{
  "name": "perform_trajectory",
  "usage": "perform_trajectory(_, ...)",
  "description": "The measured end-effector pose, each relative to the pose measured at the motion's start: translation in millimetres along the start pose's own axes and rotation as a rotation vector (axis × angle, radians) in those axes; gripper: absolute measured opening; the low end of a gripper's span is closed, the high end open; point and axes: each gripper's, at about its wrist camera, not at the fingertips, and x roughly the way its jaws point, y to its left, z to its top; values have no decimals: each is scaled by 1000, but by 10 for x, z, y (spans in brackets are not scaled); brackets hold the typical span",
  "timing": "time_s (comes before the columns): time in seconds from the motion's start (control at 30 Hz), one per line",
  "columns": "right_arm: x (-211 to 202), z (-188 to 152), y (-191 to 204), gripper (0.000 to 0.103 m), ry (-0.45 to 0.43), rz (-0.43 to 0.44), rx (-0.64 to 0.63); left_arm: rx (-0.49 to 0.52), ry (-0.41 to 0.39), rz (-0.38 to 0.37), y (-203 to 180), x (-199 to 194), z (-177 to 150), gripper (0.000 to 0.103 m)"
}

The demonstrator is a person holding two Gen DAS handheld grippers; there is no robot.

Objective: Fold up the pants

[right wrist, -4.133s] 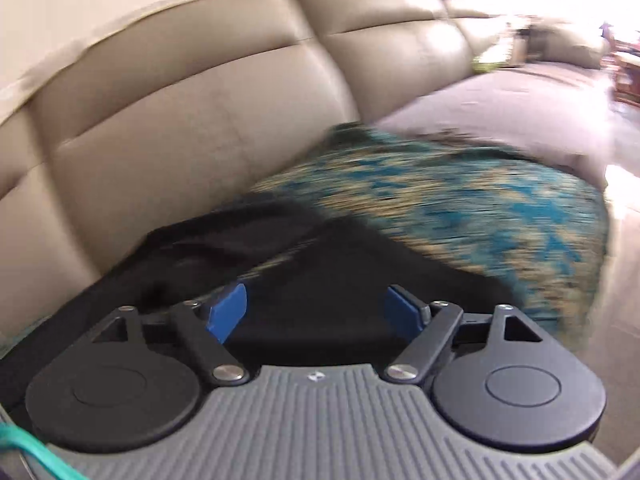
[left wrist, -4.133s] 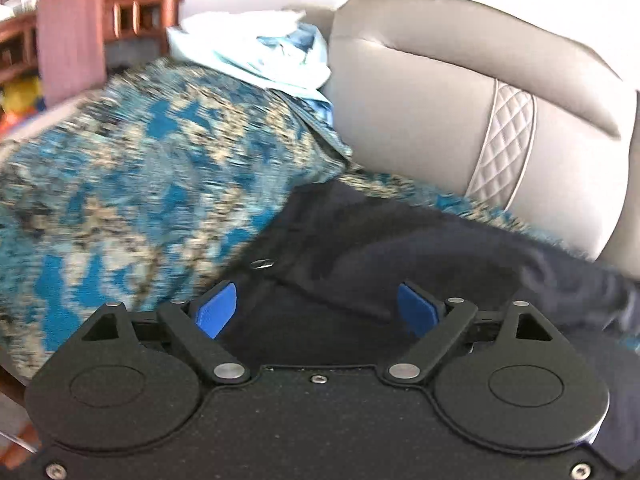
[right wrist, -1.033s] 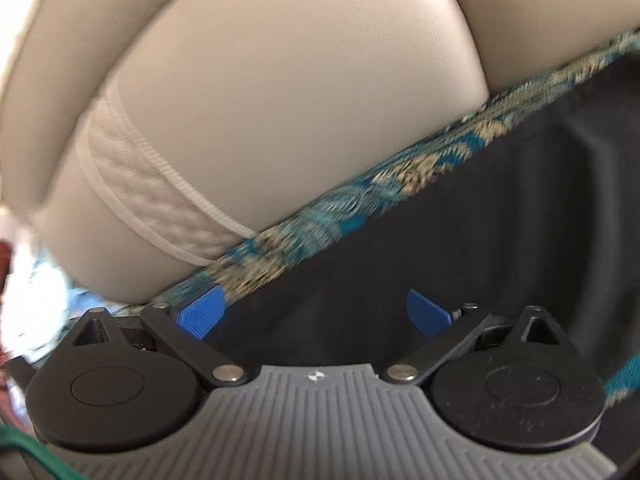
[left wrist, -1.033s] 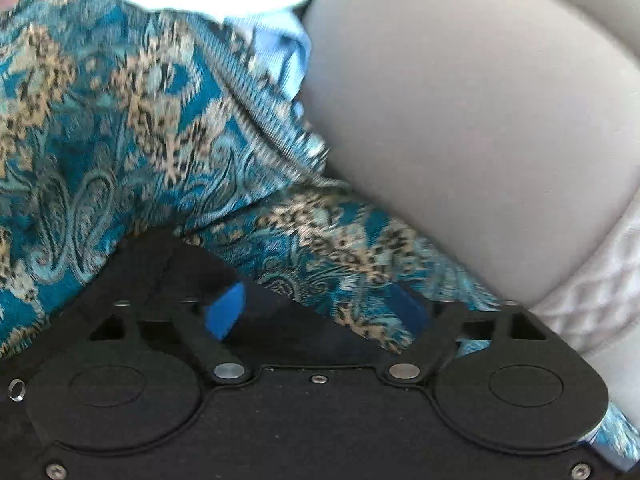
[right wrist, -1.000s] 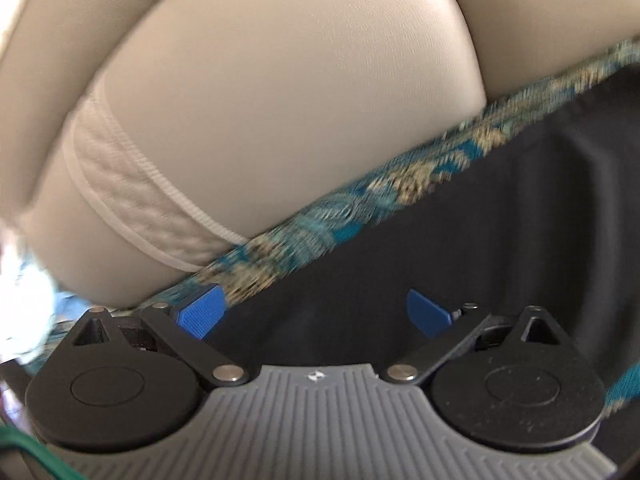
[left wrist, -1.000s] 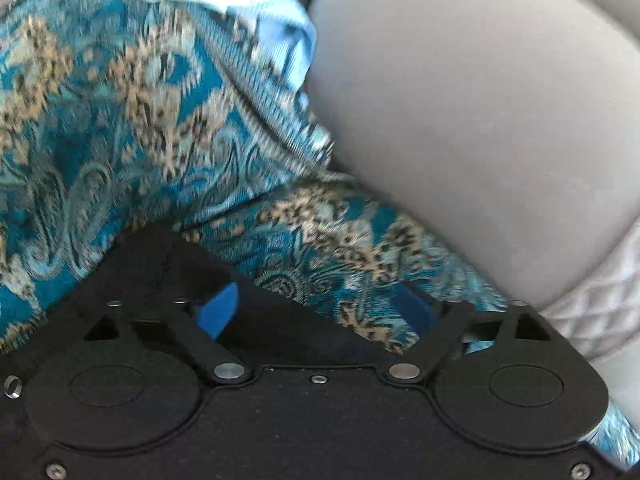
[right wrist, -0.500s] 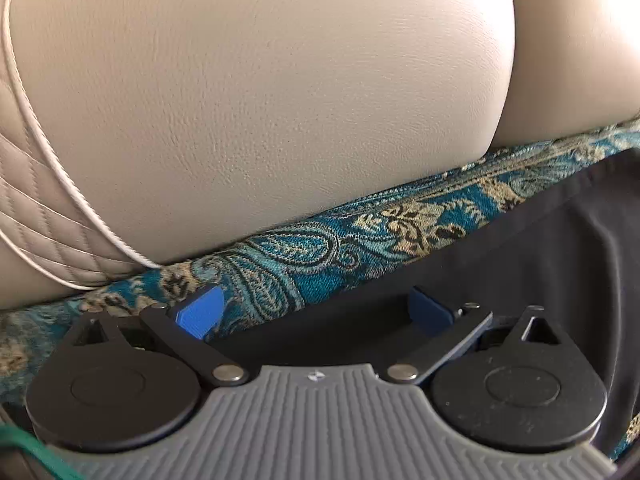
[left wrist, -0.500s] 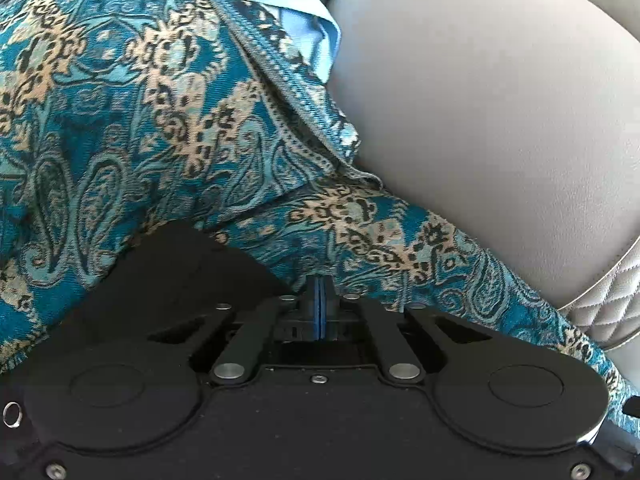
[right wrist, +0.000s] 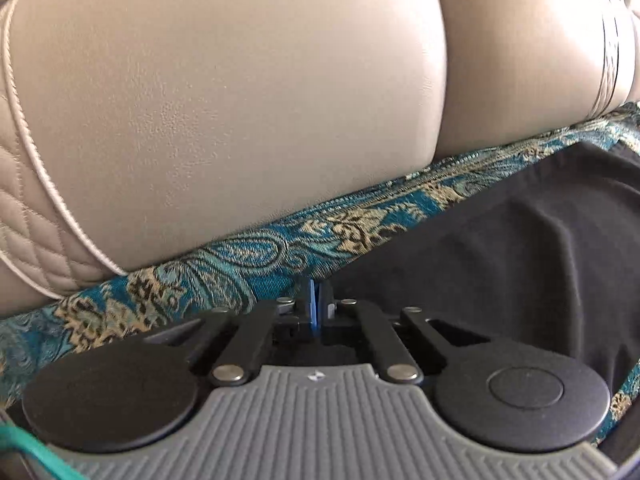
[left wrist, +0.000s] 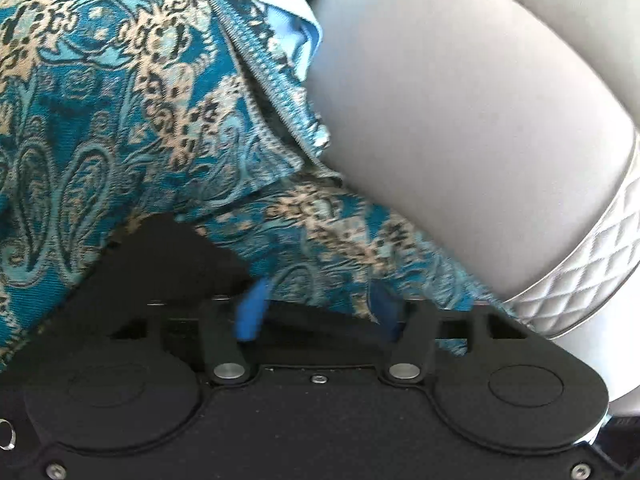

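Left wrist view. Left gripper [left wrist: 318, 308]: held low over the seat, aimed toward the sofa back [left wrist: 460, 120]. Jaws partly apart, the 2 blue pads [left wrist: 252, 312] blurred; nothing gripped between them. Pants [left wrist: 168, 264]: black cloth, a corner lying on the throw [left wrist: 100, 120] just left of the left pad, a dark edge running under the gap. Throw: teal and gold paisley, covering the seat and tucked against the sofa back. Pale blue cloth [left wrist: 296, 12]: at top, between throw and sofa back.

Right wrist view. Right gripper [right wrist: 316, 308]: low and level, pointing at the sofa back [right wrist: 240, 100] where it meets the seat. Jaws closed, the 2 pads pressed together at the pants' edge; whether cloth sits between them cannot be told. Pants [right wrist: 500, 260]: spread to the right over the throw [right wrist: 224, 268], wrinkled, the long edge running parallel to the sofa back. Green cable [right wrist: 36, 456]: bottom left corner.
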Motion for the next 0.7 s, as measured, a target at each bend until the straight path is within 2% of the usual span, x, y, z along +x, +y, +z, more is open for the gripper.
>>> perform_trajectory(0.07, -68, -33, -60, 1, 3, 22, 2, 15, 4, 22, -112, 26, 21, 92)
perform_trajectory(0.23, -276, -256, -259, 1, -14, 63, -30, 33, 17, 102, -334, 102, -43, 102)
perform_trajectory(0.3, -342, -349, -344, 1, -27, 76, -63, 83, 15, 146, -433, 176, -93, 103)
perform_trajectory(0.43, -456, -418, -472, 2, -26, 124, -85, 233, 53, 293, -675, 443, -171, 103)
perform_trajectory(0.47, -483, -415, -493, 2, -18, 141, -84, 236, 40, 308, -714, 454, -192, 101)
perform_trajectory(0.5, -483, -404, -518, 3, -11, 160, -83, 210, 39, 306, -714, 448, -199, 98)
perform_trajectory(0.53, -493, -393, -531, 6, 0, 181, -82, 191, 23, 311, -713, 416, -204, 76)
perform_trajectory(0.57, -491, -382, -546, 17, 11, 198, -78, 194, -6, 323, -721, 362, -211, 42)
perform_trajectory(0.6, -495, -369, -555, 18, 23, 214, -69, 203, -18, 324, -722, 315, -208, 27)
perform_trajectory(0.63, -495, -355, -558, 30, 33, 231, -58, 201, -11, 325, -693, 270, -199, 12)
perform_trajectory(0.67, -484, -343, -556, 47, 44, 247, -47, 193, -2, 308, -654, 229, -188, 7)
perform_trajectory(0.7, -474, -333, -538, 54, 52, 280, -40, 186, 5, 283, -596, 180, -189, 6)
